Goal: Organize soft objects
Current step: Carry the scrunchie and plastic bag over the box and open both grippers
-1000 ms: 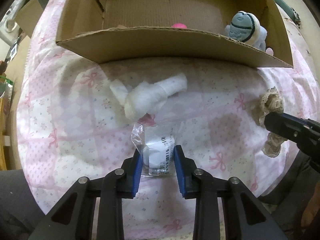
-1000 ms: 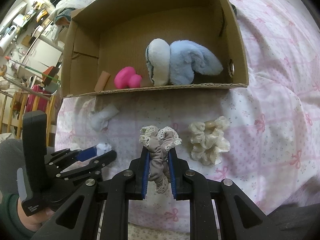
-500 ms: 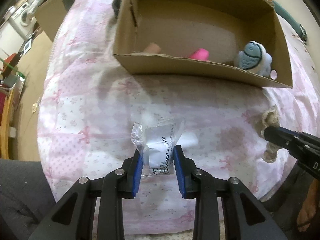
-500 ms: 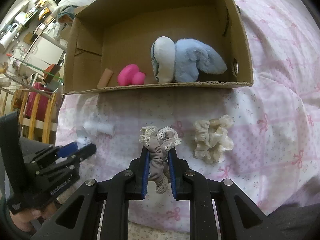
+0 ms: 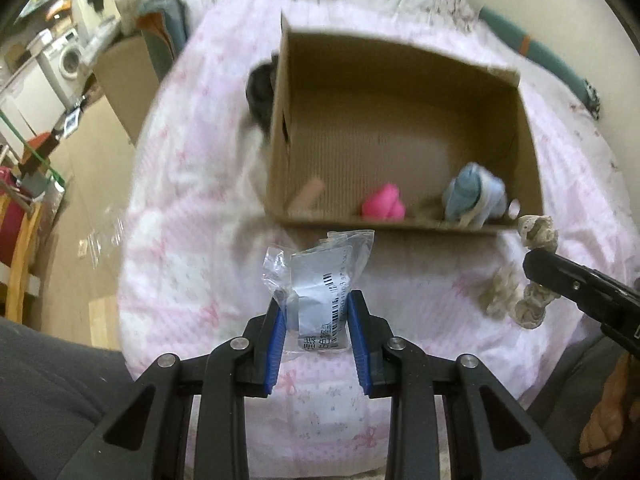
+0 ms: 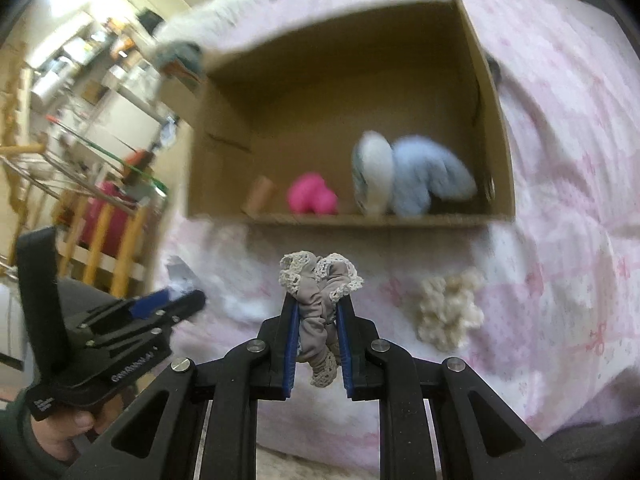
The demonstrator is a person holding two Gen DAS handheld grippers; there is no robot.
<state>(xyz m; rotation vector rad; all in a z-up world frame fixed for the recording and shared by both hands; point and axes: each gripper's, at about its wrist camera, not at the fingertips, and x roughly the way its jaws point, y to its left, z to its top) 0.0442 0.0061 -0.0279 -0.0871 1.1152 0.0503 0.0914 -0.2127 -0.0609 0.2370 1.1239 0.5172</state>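
Observation:
My left gripper (image 5: 318, 300) is shut on a clear plastic packet (image 5: 320, 280) with a white barcode label, held above the pink bedspread (image 5: 192, 216). My right gripper (image 6: 318, 304) is shut on a grey scrunchie with cream lace trim (image 6: 318, 292); it also shows at the right in the left wrist view as the lace scrunchie (image 5: 538, 230). Ahead of both lies an open cardboard box (image 5: 400, 224) holding a blue and white plush toy (image 6: 412, 178), a pink soft toy (image 6: 314, 196) and a small tan piece (image 6: 262, 194).
A cream scrunchie (image 6: 448, 312) lies on the bedspread to the right of my right gripper. A dark soft thing (image 5: 260, 88) sits behind the box's left wall. The bed drops off at the left to a wooden floor (image 5: 80, 216) with furniture and shelves.
Both grippers have risen with their loads, the left one more. The box has shifted farther off in the views and its floor shows. The white cloth bundle on the bedspread has passed out of the left view.

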